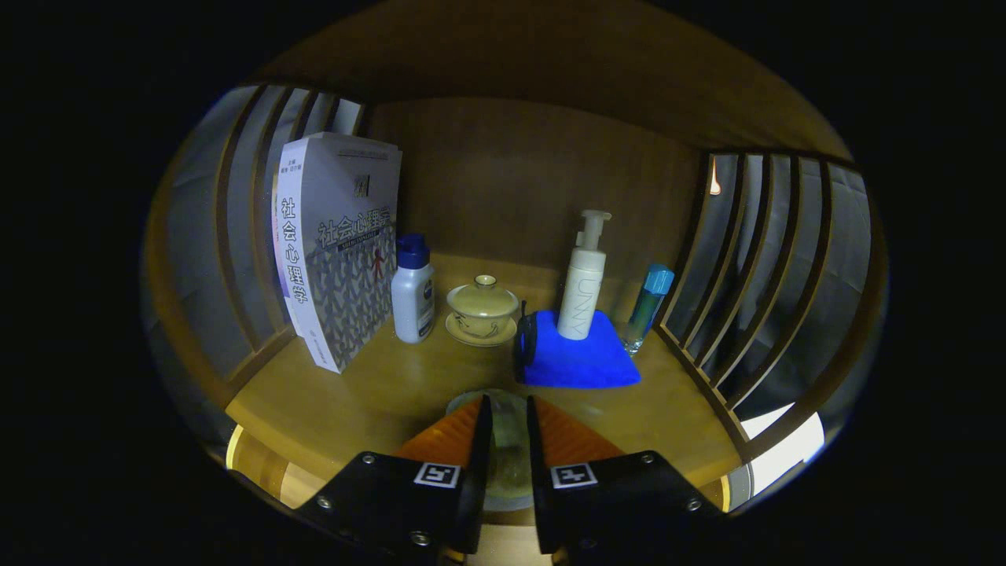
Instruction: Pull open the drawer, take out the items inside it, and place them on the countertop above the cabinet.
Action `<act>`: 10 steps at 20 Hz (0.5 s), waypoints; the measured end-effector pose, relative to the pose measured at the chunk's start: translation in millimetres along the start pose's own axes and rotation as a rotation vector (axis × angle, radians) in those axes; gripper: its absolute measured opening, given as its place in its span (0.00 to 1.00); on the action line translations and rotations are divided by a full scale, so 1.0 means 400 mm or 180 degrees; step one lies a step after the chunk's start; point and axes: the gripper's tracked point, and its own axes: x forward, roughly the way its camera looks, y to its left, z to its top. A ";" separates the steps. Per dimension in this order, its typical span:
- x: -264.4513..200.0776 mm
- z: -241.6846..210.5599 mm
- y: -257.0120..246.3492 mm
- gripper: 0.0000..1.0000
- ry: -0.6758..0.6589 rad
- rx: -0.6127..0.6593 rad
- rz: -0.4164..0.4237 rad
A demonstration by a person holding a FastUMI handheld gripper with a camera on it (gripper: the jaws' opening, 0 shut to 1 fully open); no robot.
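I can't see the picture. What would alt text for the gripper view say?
The gripper holds a round greenish object, hard to identify, between its nearly closed fingers over a wooden countertop. Beyond them stand a book, a small bottle, a lidded cup, a pump bottle on a blue cloth, and a blue-capped tube, with slatted sides.

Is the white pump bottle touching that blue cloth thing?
Touching. The gripper view shows the white pump bottle standing upright with its base on the blue cloth, beyond the gripper.

Gripper (pixel 509 424): black blocks w/ screws, square tag markers (one per side), wedge fingers (pixel 456 436).
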 end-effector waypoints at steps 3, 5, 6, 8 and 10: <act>-0.053 0.016 0.005 0.62 -0.0231 0.0150 0.0095; -0.113 0.030 0.018 0.84 -0.0499 0.0430 0.0233; -0.155 0.040 0.023 0.96 -0.0650 0.0550 0.0294; -0.257 0.063 0.020 0.95 -0.0976 0.0673 0.0351; -0.359 0.063 0.010 0.95 -0.1259 0.0685 0.0331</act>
